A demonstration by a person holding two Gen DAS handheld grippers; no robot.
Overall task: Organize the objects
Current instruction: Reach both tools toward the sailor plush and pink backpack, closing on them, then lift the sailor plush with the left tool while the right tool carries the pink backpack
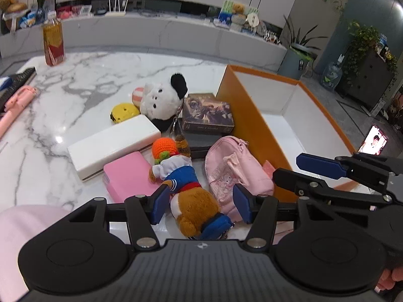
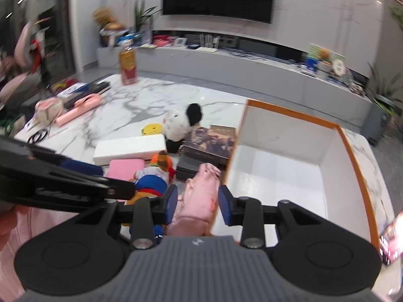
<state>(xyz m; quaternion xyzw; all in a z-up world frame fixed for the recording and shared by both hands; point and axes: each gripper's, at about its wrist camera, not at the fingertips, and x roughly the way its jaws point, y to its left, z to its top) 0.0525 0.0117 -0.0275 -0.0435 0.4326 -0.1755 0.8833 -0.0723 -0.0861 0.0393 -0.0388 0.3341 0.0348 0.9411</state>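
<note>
I'm hovering my left gripper [image 1: 201, 205] over the brown plush dog [image 1: 194, 201] in the blue sailor outfit, which is lying on the marble table [image 1: 83, 80]. The blue pads are sitting either side of its body, partly open; the left one looks like it's right against the sleeve, but I can't tell if they're actually pressing in.

My right gripper [image 2: 197, 205] is straddling the little pink backpack [image 2: 201, 196], which is lying just beside the orange wall of the box [image 2: 357, 166]. Jaws are fairly narrow, with the bag between the pads, though that view is blurry, so I can't say whether they're touching it yet.

The box is white inside, sitting at the right end of the table. From the left wrist view the pile is right next to it: a dark picture box [image 1: 207, 113] stacked on a black case [image 1: 204, 141], a white and black plush [image 1: 163, 100] leaning beside them, a yellow round thing [image 1: 123, 112], a long white box [image 1: 113, 146] and a pink box [image 1: 131, 176] touching the dog's arm. An orange crochet doll [image 1: 163, 148] is tucked by the dog's head.

Further back there's a tall amber bottle [image 1: 53, 41] standing upright, well apart from the pile, and a pink tool-looking thing [image 1: 15, 103] at the left edge.
</note>
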